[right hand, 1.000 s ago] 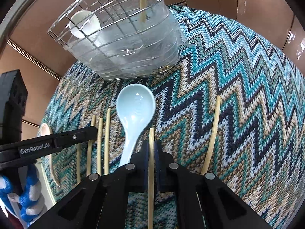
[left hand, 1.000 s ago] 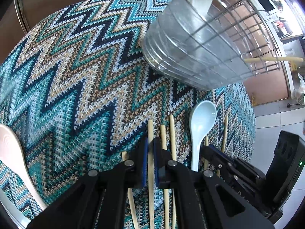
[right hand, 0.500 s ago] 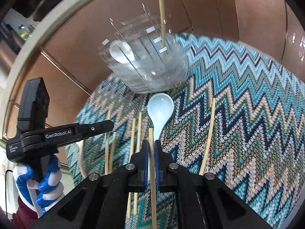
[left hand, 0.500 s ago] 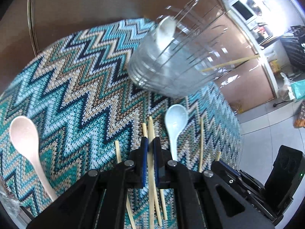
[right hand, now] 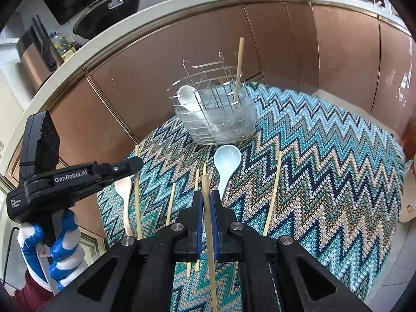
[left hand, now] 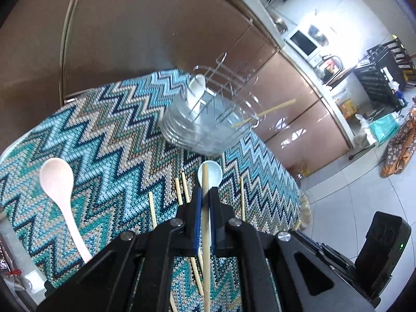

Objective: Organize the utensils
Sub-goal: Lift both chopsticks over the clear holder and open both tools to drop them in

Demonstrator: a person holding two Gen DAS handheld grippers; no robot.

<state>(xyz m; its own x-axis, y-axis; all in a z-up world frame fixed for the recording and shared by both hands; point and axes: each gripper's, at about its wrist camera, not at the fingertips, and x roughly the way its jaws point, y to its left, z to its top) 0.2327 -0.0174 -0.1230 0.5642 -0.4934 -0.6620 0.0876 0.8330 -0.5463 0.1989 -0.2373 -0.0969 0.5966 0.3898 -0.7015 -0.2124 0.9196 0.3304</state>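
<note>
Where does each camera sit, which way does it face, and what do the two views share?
Left wrist: sits on the left gripper, shut on a bamboo chopstick, looking along its fingers over the zigzag knitted mat to the clear utensil holder with wire rack.
Right wrist: sits on the right gripper, shut on another wooden chopstick, facing the same holder; the left gripper and blue-white gloved hand show.
Shared: holder, mat, pale blue ceramic spoon, pink spoon.
</note>
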